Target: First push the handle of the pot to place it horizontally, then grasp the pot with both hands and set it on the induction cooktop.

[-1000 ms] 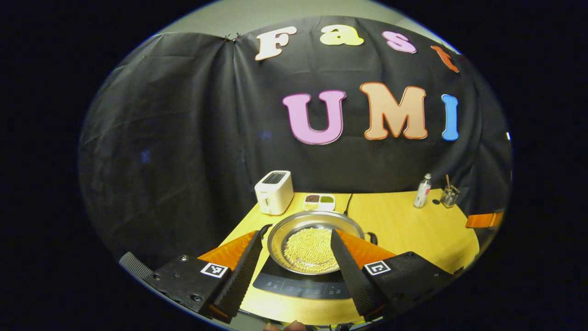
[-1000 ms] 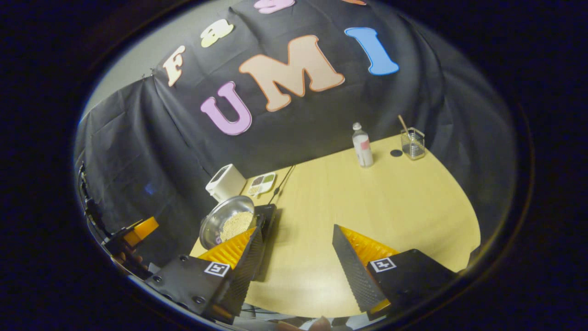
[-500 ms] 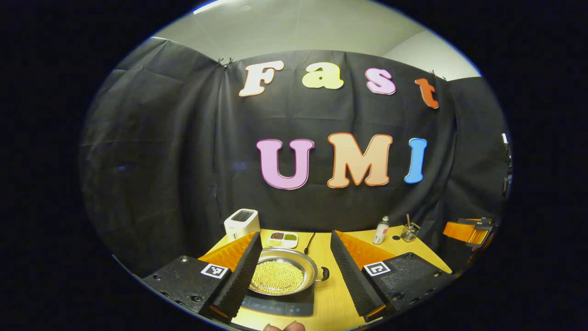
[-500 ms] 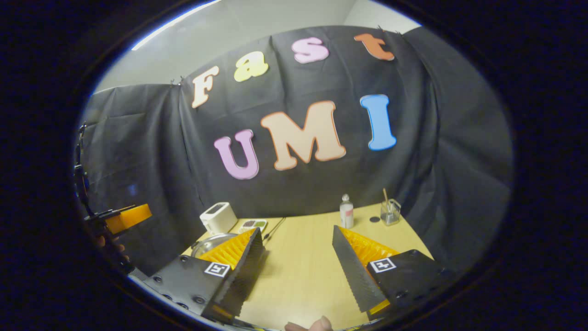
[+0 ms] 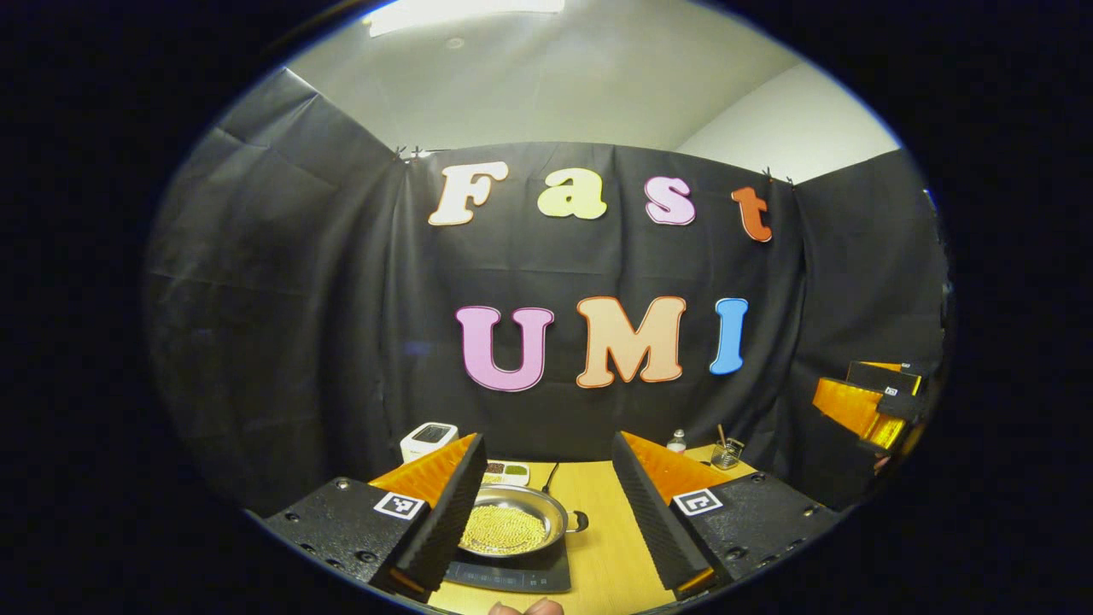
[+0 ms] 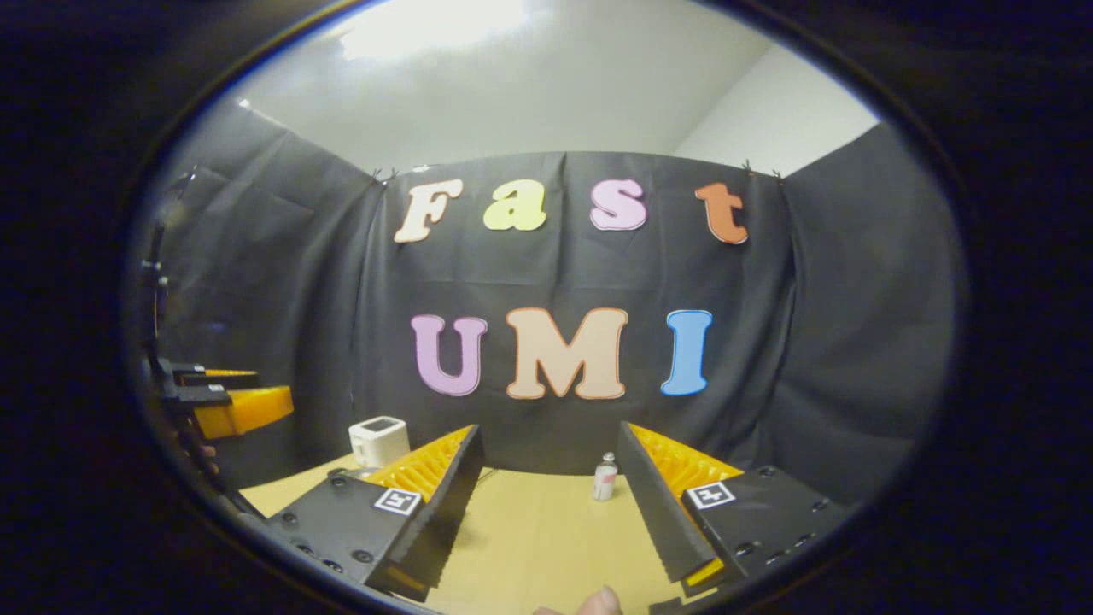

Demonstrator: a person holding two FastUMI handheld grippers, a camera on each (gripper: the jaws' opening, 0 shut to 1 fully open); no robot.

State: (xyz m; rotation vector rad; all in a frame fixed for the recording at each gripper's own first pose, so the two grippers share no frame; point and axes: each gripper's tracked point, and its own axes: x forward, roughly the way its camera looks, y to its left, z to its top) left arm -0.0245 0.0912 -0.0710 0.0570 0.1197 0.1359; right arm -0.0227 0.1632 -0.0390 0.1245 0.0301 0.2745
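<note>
A steel pot with yellow beans in it sits on the black induction cooktop. Its small dark handle points right. My left gripper is open, held above and behind the pot, with nothing between its fingers. The pot's left side is hidden behind one finger. My right gripper is open too and holds nothing, raised over the wooden table. Each gripper also appears at the edge of the other's view: the right gripper far to the right, the left gripper far to the left.
A white toaster and a small divided dish stand behind the pot, with a cord beside them. A bottle and a glass with a stick stand at the back right. The bottle and toaster appear in the right gripper view.
Both grippers have drawn back and tilted upward, staying open. The pot now looks smaller and farther off and has not moved on the cooktop.
</note>
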